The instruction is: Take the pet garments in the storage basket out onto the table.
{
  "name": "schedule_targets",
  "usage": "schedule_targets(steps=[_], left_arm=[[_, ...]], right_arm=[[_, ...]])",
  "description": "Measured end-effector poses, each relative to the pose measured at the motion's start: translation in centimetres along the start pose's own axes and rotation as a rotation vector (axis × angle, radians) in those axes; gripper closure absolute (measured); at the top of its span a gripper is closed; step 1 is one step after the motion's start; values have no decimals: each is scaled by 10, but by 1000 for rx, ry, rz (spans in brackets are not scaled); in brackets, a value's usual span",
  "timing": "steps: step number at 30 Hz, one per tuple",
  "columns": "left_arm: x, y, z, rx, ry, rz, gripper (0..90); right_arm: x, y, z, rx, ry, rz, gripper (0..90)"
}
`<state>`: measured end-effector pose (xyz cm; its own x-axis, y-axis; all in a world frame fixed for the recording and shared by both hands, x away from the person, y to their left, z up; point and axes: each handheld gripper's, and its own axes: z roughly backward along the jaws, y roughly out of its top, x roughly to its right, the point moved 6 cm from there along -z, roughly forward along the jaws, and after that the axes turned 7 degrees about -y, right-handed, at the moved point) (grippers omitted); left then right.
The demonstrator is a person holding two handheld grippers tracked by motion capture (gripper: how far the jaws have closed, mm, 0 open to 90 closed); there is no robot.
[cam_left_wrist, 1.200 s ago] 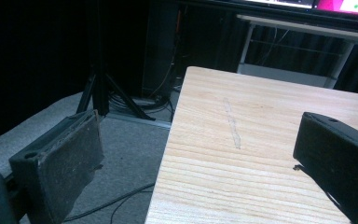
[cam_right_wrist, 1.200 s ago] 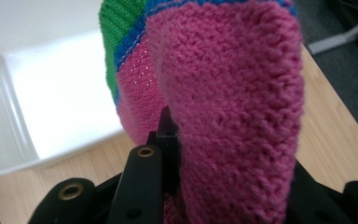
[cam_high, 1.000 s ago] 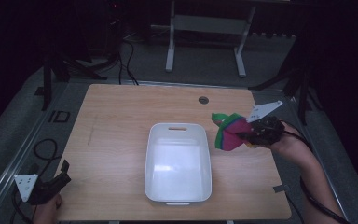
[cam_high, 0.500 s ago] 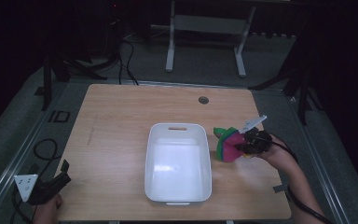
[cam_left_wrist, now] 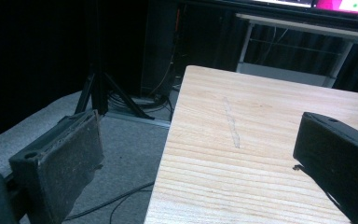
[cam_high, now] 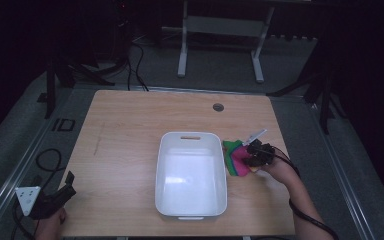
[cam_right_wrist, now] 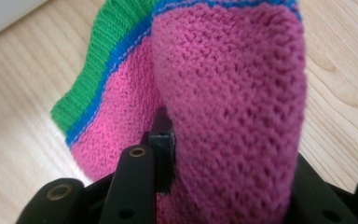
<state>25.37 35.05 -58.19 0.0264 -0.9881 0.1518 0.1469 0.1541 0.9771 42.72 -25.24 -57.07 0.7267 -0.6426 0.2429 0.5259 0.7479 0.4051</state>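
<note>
Right gripper [cam_high: 252,155]: jaws clamped on a fold of the pink knitted cloth with green and blue edging [cam_high: 236,159]. In the right gripper view the knit [cam_right_wrist: 223,93] bulges up between the jaws, so the grip looks like a pinch of bunched fabric, not a flat edge. The cloth sits on the light wooden table [cam_high: 130,130], just beside the right-hand wall of the white rectangular plastic bin [cam_high: 192,172]; whether it touches the wall cannot be told. Judged: it is held low and close to the bin so it can be handled beside it or lifted over the rim.

Left gripper [cam_high: 55,199]: at the near left corner of the table, well apart from the bin, jaws wide apart on nothing. Its own view has the table edge [cam_left_wrist: 261,140] running between them. Judged: parked clear, so the right hand works unobstructed.

Count: one cloth, one bin (nothing in it), two grippers, one table.
</note>
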Motion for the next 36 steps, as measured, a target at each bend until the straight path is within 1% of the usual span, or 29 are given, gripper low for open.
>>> schedule_targets(steps=[1, 3, 5, 7, 10, 11, 12, 14, 15, 16, 17, 18, 20, 21, 22, 23, 26, 27, 28, 29, 30, 31, 32, 33, 34, 35, 36], left_arm=[[0, 0, 0, 1, 0, -1, 18], [0, 0, 0, 1, 2, -1, 18], [0, 0, 0, 1, 2, -1, 18], [0, 0, 0, 2, 2, 0, 18], [0, 0, 0, 1, 1, -1, 18], [0, 0, 0, 1, 1, -1, 18], [0, 0, 0, 2, 2, 0, 18], [0, 0, 0, 2, 2, 1, 18], [0, 0, 0, 2, 3, 0, 18], [0, 0, 0, 2, 3, 0, 18], [0, 0, 0, 2, 3, -1, 18], [0, 0, 0, 2, 4, -1, 18], [1, 0, 0, 2, 4, -2, 18], [1, 0, 0, 2, 5, -2, 18], [1, 0, 0, 3, 6, -2, 18], [1, 0, 0, 3, 6, -2, 18], [0, 0, 0, 3, 6, -1, 18], [0, 0, 0, 3, 6, -1, 18], [0, 0, 0, 3, 6, -2, 18], [0, 0, 0, 3, 6, -1, 18], [0, 0, 0, 3, 6, -1, 18], [0, 0, 0, 2, 4, -1, 18], [0, 0, 0, 2, 4, 0, 18], [0, 0, 0, 2, 5, 0, 18], [0, 0, 0, 2, 5, 0, 18], [0, 0, 0, 2, 6, -1, 18], [1, 0, 0, 2, 7, -3, 18]], right_arm=[[0, 1, -1, 5, -3, -6, 667], [-1, 1, -1, 2, -9, -3, 645], [-2, 2, 0, -8, -19, 10, 584], [-3, 3, 2, -7, -18, 17, 520], [-3, 5, 9, 15, -11, 5, 438], [-3, 5, 9, 15, -11, 5, 438], [-3, 5, 18, 39, -6, -4, 388], [-3, 5, 20, 48, -5, -3, 372], [-4, 4, 29, 74, 0, -17, 341], [-5, 4, 33, 87, 5, -24, 333], [-5, 4, 33, 87, 5, -24, 333], [-5, 2, 42, 121, -6, -36, 323], [-5, -1, 49, 160, 1, -66, 299], [-5, -1, 49, 160, 1, -66, 299], [-4, -5, 56, 192, -8, -94, 275], [-4, -5, 56, 192, -8, -94, 275], [-1, -14, 64, 241, -8, -157, 206], [1, -21, 71, 285, -4, -196, 161], [1, -21, 71, 285, -4, -196, 161], [3, -29, 74, 310, -16, -223, 135], [3, -29, 74, 310, -16, -223, 135], [5, -38, 79, 339, -24, -237, 110], [5, -38, 79, 339, -24, -237, 110], [7, -48, 82, 365, -30, -265, 110], [7, -48, 82, 365, -30, -265, 110], [9, -57, 82, 374, -54, -274, 110], [9, -57, 82, 374, -54, -274, 110]])
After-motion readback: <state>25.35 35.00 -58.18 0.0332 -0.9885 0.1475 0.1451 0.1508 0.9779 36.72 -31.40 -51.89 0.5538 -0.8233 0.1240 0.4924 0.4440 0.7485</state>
